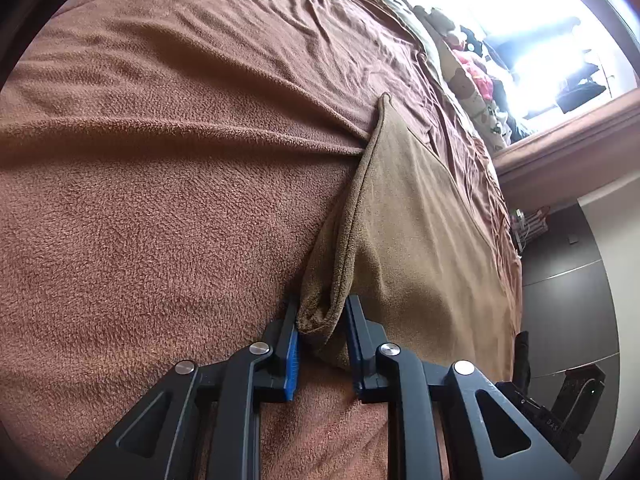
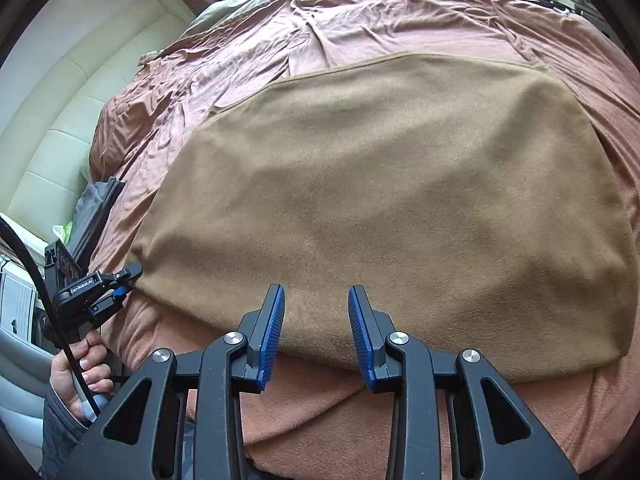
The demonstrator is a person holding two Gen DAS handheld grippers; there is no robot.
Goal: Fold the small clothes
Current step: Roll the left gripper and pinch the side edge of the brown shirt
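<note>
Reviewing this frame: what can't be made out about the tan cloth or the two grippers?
- Tan fleece cloth: garment type unclear in both views; lies flat.
- Left gripper: cloth corner bunched between the fingers hides pad contact.
- Right gripper: jaws apart over the cloth edge; contact underneath not visible.

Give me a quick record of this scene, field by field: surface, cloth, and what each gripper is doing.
surface: bed blanket, rust brown, wrinkled
cloth: tan cloth, spread flat on the blanket
left gripper: shut on a bunched corner of the cloth
right gripper: open, over the cloth's near edge, holding nothing
hand: holds the left gripper's handle
</note>
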